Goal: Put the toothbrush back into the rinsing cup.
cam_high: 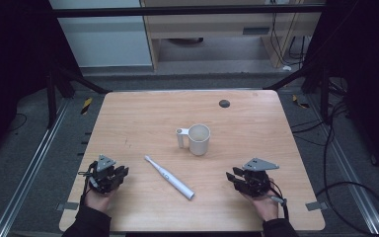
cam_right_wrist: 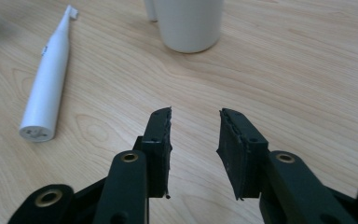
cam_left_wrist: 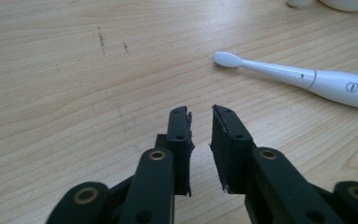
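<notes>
A white electric toothbrush (cam_high: 169, 177) lies flat near the middle of the wooden table (cam_high: 128, 123), its brush head pointing toward ten o'clock and its thick base toward four o'clock, so the length runs diagonally between the two hands. Just beyond it, at about one o'clock from the brush head, a white mug (cam_high: 197, 139) stands upright with its mouth open and its handle turned toward nine o'clock; that layout suggests, as a judgement, that the brush is meant to end up standing in the mug, and lying flat with bare table around it leaves it easy to pinch from either side. The left gripper (cam_high: 109, 174) rests low at the seven o'clock corner of the table, held in the person's hand with the forearm coming from the near edge, its jaws aimed toward the brush head at about two o'clock; in the left gripper view (cam_left_wrist: 200, 112) they stand slightly apart with nothing between them. The right gripper (cam_high: 244, 178) sits at five o'clock, angled inward toward ten o'clock; in the right gripper view (cam_right_wrist: 196, 114) its jaws gape wider, empty, facing mug and brush base.
</notes>
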Available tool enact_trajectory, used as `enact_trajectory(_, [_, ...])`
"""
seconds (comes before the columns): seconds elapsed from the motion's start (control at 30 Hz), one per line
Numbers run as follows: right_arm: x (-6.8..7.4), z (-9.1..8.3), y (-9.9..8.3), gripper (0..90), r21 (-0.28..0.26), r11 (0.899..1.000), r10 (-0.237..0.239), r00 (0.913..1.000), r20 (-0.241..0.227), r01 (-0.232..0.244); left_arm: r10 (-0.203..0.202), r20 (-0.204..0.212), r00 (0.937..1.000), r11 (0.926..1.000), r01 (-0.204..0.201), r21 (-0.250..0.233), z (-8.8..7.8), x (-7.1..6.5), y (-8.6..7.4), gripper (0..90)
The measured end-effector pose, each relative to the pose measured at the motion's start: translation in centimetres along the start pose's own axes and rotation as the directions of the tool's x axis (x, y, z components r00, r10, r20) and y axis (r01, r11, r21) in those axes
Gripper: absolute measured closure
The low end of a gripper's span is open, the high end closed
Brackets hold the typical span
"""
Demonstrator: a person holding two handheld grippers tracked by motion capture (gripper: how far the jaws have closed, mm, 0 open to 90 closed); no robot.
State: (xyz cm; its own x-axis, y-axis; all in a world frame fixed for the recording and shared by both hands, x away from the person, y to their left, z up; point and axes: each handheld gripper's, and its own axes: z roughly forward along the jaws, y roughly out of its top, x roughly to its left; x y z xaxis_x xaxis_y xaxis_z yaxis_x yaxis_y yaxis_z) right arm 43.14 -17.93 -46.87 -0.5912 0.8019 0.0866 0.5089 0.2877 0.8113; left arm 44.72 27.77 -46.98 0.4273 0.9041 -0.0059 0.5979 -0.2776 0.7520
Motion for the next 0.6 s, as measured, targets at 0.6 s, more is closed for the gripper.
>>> enact_trajectory(0.6, [4.9, 4.4, 1.6, 81.2, 0.048, 0.996, -0.062, 0.9869, -0.149, 0.07, 0.022, 0.047, 0.9987, 0.9995, -0.023, 0.019, 0.5, -0.9, 0.3, 89.0])
